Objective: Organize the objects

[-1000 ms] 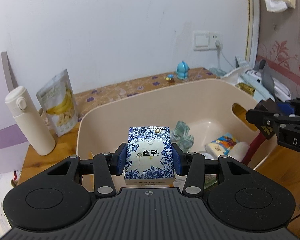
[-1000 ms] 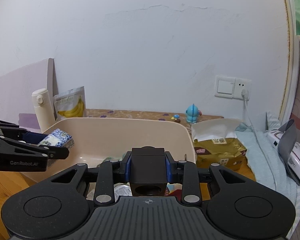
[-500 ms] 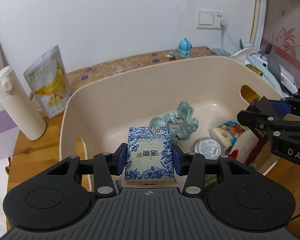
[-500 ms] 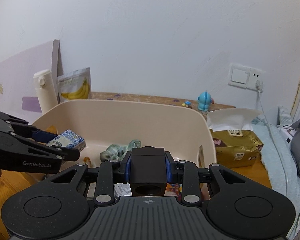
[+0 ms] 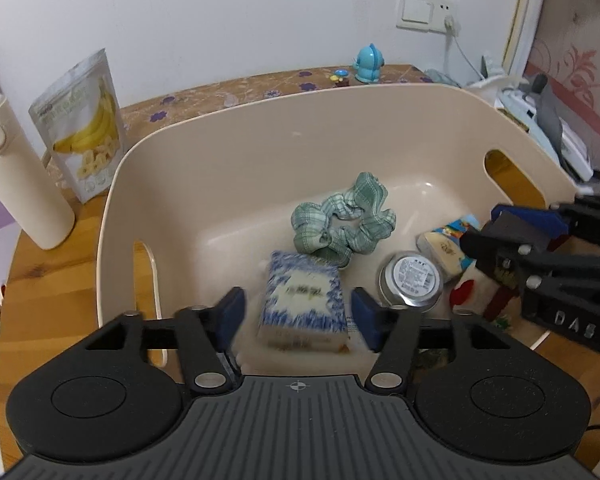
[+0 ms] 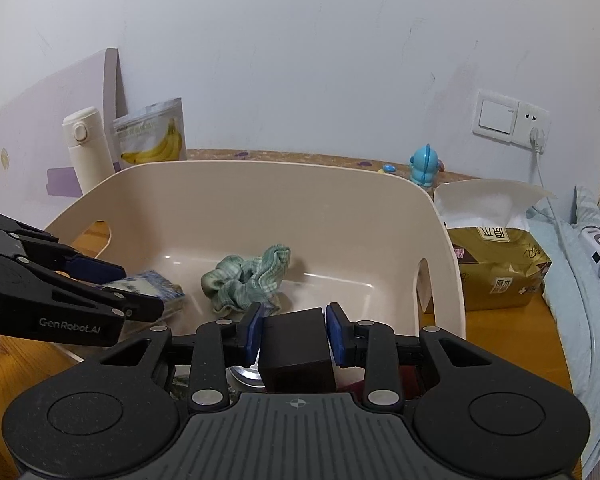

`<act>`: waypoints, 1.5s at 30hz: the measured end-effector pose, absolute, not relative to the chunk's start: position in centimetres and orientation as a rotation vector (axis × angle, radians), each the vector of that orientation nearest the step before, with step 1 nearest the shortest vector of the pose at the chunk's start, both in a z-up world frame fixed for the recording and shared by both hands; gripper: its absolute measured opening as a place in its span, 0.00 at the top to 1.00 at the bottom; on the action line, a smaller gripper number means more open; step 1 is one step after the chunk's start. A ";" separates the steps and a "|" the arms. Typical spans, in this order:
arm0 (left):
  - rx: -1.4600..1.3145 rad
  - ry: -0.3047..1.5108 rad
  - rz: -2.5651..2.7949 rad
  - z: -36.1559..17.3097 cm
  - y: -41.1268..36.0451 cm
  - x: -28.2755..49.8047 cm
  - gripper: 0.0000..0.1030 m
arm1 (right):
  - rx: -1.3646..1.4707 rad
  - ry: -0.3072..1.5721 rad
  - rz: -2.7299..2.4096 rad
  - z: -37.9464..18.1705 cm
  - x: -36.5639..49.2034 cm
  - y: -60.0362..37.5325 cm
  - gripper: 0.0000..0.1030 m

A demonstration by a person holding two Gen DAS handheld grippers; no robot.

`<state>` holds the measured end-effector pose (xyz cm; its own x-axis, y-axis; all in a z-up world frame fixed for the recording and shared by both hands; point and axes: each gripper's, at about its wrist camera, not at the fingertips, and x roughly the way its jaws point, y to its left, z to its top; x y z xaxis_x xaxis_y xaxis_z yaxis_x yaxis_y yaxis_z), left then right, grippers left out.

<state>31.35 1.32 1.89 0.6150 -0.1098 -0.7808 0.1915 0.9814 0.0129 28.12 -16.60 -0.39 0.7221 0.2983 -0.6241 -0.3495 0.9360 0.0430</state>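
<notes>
L fingers (image 5: 298, 318): opening; we see blue-white box (image 5: 302, 306) freed, dropping into tub (image 5: 228, 152).
R fingers (image 6: 294, 334): opening; dark block (image 6: 296, 346) loose.
Status: both deposits near done.

Soft even indoor light, no hard shadows; fisheye bends edges w/ dark corners; blue-white carton (image 5: 303, 300) motion-blurred.
</notes>
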 end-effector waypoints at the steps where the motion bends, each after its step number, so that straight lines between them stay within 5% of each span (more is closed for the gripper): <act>1: 0.093 0.890 -0.181 1.9 1.4 31.3 0.37 | -0.083 0.676 0.355 -0.4 28.1 -16.5 0.58; 22: 0.037 0.758 -0.122 4.9 3.2 29.3 0.22 | -0.010 0.609 0.360 2.3 25.5 -17.5 0.13; 45: 0.047 0.647 -0.088 7.3 3.8 22.6 0.19 | -0.030 0.556 0.328 4.0 20.8 -18.2 0.02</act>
<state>22.63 3.80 7.33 0.7944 -0.0675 -0.6037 0.0969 0.9952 0.0162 20.83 -18.19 3.99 0.7988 0.2978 -0.5227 -0.3137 0.9476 0.0604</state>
